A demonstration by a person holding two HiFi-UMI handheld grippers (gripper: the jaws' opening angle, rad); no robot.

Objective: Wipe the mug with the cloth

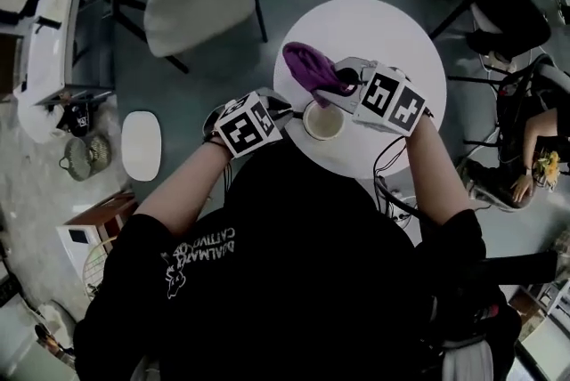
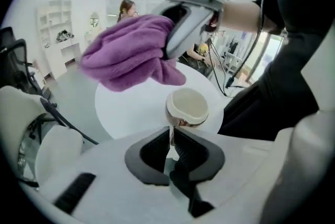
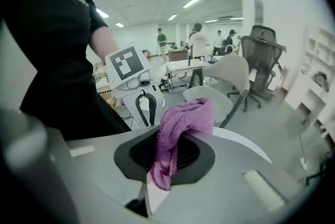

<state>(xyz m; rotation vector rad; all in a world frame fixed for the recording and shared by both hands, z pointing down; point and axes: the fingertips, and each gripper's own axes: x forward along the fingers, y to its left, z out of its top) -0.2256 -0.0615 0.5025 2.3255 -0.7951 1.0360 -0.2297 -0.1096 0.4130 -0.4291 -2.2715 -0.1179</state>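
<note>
A cream mug (image 1: 322, 122) stands upright near the front edge of the round white table (image 1: 392, 32). In the left gripper view the mug (image 2: 187, 107) sits just beyond my left gripper (image 2: 171, 133), whose jaws are closed to a narrow gap with the mug's thin handle between the pads. My right gripper (image 1: 344, 82) is shut on a purple cloth (image 1: 309, 67) that hangs in the air behind and left of the mug. The cloth (image 3: 183, 123) bunches out of the right gripper (image 3: 168, 139) and hides its fingertips. The same cloth (image 2: 128, 53) hangs above the table in the left gripper view.
A chair with a pale seat (image 1: 198, 4) stands beyond the table at the left. A white oval stool (image 1: 141, 145) sits on the floor to my left. Seated people and black chairs (image 1: 512, 23) crowd the right side. Cables (image 1: 392, 192) trail beside the table.
</note>
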